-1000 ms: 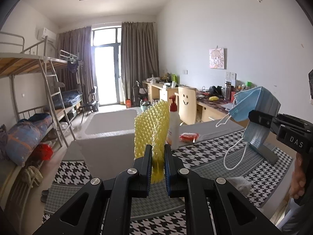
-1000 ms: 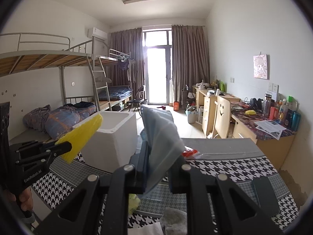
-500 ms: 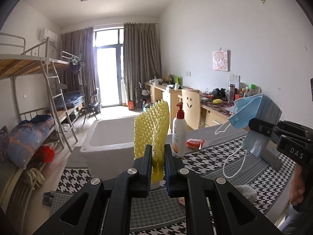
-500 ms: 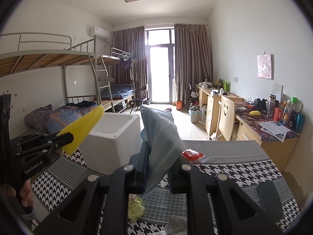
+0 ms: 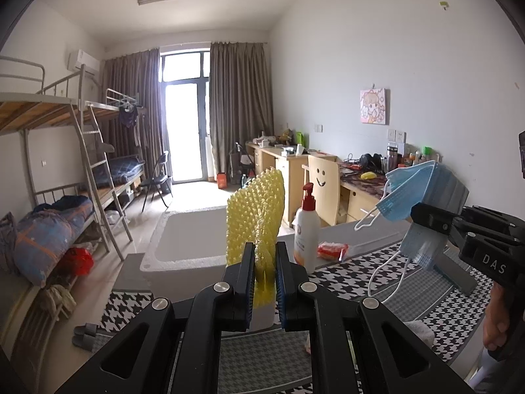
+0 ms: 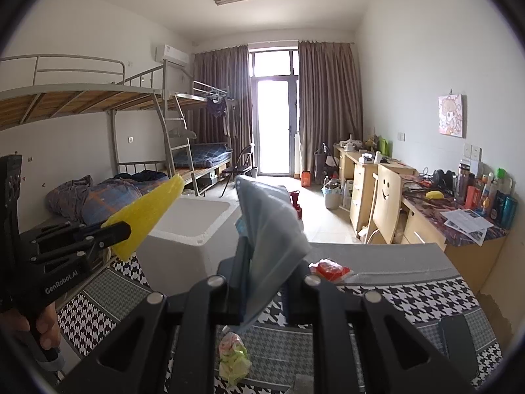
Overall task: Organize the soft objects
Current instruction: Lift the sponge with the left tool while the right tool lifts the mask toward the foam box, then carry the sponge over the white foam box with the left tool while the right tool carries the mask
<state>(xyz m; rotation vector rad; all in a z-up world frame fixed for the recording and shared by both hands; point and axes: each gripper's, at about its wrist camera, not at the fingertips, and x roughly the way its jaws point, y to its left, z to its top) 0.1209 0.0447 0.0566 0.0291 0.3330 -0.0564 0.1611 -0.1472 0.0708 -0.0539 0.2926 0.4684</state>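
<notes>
My left gripper (image 5: 264, 262) is shut on a yellow foam net sleeve (image 5: 256, 216) and holds it upright above the table, in front of a white foam box (image 5: 183, 246). It also shows in the right wrist view (image 6: 111, 233), with the sleeve (image 6: 147, 210) beside the box (image 6: 193, 226). My right gripper (image 6: 262, 269) is shut on a stack of blue face masks (image 6: 269, 229), held in the air; it shows at the right of the left wrist view (image 5: 423, 216), masks (image 5: 423, 187) with ear loops hanging.
A houndstooth cloth (image 6: 410, 298) covers the table. On it are a pump bottle (image 5: 305, 229), a red packet (image 5: 332, 250), a small bag of soft items (image 6: 233, 354), a white cloth (image 5: 420, 330) and a dark phone (image 6: 459, 344). Desks and a chair stand beyond.
Both grippers have risen a little with their loads, so more of the room and less of the table shows. Grips are unchanged.
</notes>
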